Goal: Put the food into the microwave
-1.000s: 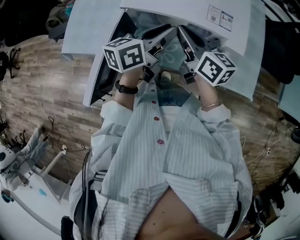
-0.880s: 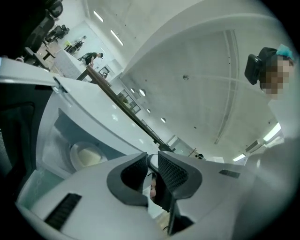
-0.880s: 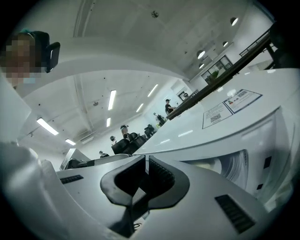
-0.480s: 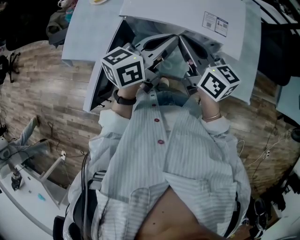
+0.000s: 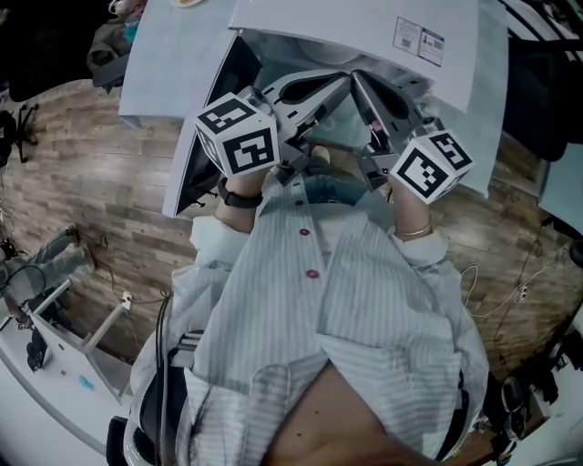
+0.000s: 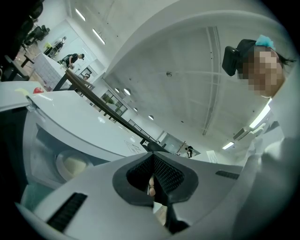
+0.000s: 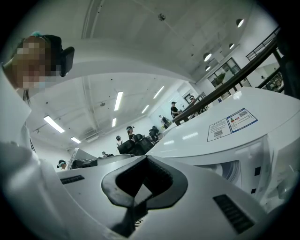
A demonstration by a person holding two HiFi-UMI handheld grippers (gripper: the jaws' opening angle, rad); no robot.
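Where the striped shirt (image 5: 346, 300) fills the lower head view, both grippers are held just ahead of it, side by side and pointed at the microwave (image 5: 364, 23). The left gripper (image 6: 152, 180) is seen with its jaws pressed together and nothing clamped. Only a small pinkish thing (image 6: 150, 189), too small to be identified, is glimpsed through the slit between the pads. The right gripper (image 7: 142, 185) is likewise closed and empty.

Most of the oven's cavity is hidden in the head view by the two grippers. Its door (image 5: 219, 77) is swung open to the left. Inside, in the left gripper view, a round dish (image 6: 71, 165) with pale contents is seen lying in the cavity. A sticker (image 5: 421, 41) is stuck on the oven's top.

The oven is carried by a pale table (image 5: 150, 73), which is surrounded by a wood-plank floor (image 5: 100, 182) strewn with cables (image 5: 510, 291). Farther off, people (image 7: 129, 131) are seen under strip lights (image 7: 118, 101).
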